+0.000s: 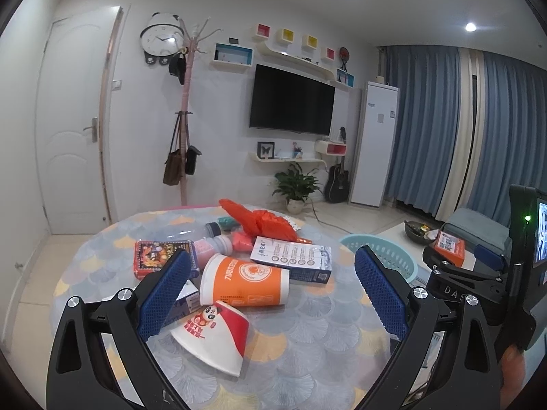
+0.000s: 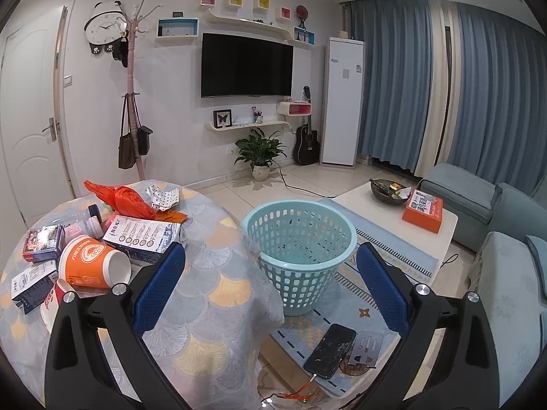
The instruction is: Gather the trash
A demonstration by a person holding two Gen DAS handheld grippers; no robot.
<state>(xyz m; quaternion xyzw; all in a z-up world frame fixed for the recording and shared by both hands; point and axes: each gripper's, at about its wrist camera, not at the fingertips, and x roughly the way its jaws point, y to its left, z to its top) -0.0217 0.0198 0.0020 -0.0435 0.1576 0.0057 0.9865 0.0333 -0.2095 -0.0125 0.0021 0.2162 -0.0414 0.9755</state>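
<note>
Trash lies on a round table (image 1: 307,348) with a scale-pattern cloth: an orange paper cup (image 1: 244,285) on its side, a red and white panda cup (image 1: 213,336), a white and blue carton (image 1: 290,259), a red box (image 1: 154,261), plastic bottles (image 1: 212,242) and an orange plastic bag (image 1: 259,222). My left gripper (image 1: 273,299) is open above the cups, empty. My right gripper (image 2: 270,288) is open and empty, over the table's right edge. A light blue bin (image 2: 301,253) stands on the floor beside the table (image 2: 212,294). The orange cup (image 2: 90,261) also shows in the right wrist view.
A phone (image 2: 330,350) on a cable lies on the rug below the bin. A white coffee table (image 2: 441,235) holds an orange box (image 2: 424,210) and a dark bowl (image 2: 388,189). A grey-blue sofa (image 2: 506,266) stands at right. The right gripper's body (image 1: 478,273) shows in the left view.
</note>
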